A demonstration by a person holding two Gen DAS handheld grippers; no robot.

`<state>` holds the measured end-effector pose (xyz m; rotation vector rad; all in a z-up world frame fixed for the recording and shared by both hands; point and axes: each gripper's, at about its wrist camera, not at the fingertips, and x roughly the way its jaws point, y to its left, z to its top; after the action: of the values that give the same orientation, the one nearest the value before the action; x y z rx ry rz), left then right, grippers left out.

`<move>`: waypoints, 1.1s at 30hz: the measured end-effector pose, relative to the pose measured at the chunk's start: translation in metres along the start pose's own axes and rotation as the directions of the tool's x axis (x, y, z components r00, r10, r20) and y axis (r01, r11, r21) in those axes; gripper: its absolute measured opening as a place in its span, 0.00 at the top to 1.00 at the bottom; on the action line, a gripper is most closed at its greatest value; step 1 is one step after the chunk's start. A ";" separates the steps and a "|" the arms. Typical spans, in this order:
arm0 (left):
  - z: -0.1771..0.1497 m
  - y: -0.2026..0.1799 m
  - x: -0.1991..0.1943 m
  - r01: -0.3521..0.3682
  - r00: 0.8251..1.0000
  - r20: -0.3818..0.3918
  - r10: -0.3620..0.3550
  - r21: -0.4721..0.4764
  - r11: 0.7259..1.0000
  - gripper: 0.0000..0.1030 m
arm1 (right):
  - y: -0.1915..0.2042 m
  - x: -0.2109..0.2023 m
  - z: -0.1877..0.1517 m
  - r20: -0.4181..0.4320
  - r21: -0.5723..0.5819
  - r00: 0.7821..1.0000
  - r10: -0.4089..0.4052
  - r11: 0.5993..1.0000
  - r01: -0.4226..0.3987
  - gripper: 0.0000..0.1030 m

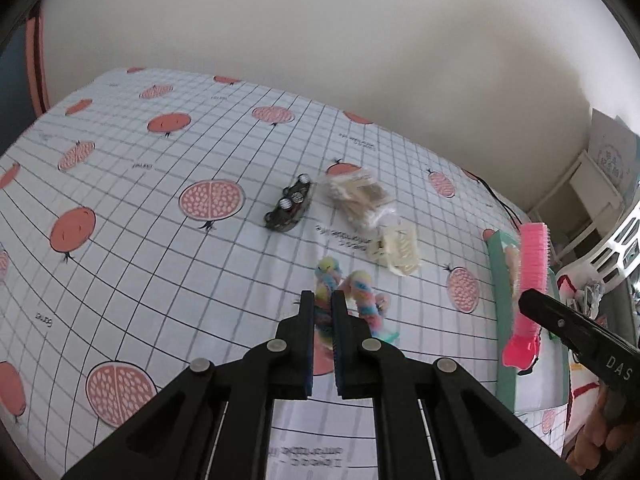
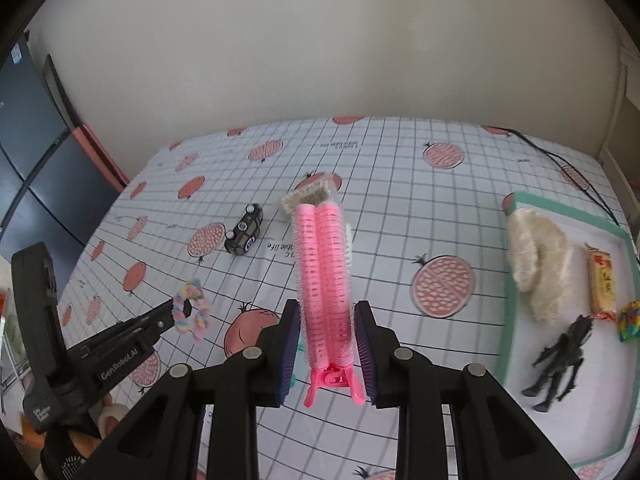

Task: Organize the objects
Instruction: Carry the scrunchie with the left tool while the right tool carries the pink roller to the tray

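My left gripper (image 1: 322, 300) is shut on a pastel rainbow fuzzy twist (image 1: 360, 296) and holds it above the table; it also shows in the right wrist view (image 2: 191, 309). My right gripper (image 2: 327, 312) is shut on a pink roller hair clip (image 2: 325, 280), lifted above the table; the clip also shows in the left wrist view (image 1: 528, 280). On the pomegranate-print cloth (image 2: 400, 208) lie a small dark toy car (image 2: 244, 230), a bag of cotton swabs (image 1: 356, 196) and a cream claw clip (image 1: 398, 250).
A green-rimmed white tray (image 2: 520, 200) at the right holds a cream fluffy item (image 2: 538, 260), a snack bar (image 2: 601, 280), a black figure (image 2: 560, 360) and a colourful small item (image 2: 630, 318). A black cable (image 2: 560, 160) runs behind it. A white basket (image 1: 624, 232) stands far right.
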<state>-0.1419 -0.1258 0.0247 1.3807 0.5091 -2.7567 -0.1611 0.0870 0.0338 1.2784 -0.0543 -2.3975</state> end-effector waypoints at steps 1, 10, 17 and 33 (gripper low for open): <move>0.000 -0.008 -0.002 -0.010 1.000 0.003 0.010 0.009 1.000 0.93 | -0.004 -0.005 0.000 0.004 0.002 1.000 0.002 1.000 -0.002 0.71; -0.004 -0.084 -0.014 -0.067 0.998 0.025 0.065 0.075 0.995 0.93 | -0.074 -0.047 -0.002 0.076 0.081 0.995 0.058 0.995 -0.064 0.71; -0.009 -0.150 -0.024 -0.079 0.996 0.041 0.075 0.111 0.991 0.93 | -0.127 -0.079 -0.007 0.132 0.121 0.989 0.072 0.989 -0.089 0.71; -0.038 -0.266 -0.037 -0.023 0.999 0.049 0.012 0.239 0.971 0.93 | -0.196 -0.128 -0.021 0.219 0.179 0.975 0.033 0.981 -0.074 0.71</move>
<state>-0.1325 0.1325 0.1072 1.3492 0.1639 -2.9062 -0.1494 0.3180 0.0772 1.0728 -0.3809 -2.5215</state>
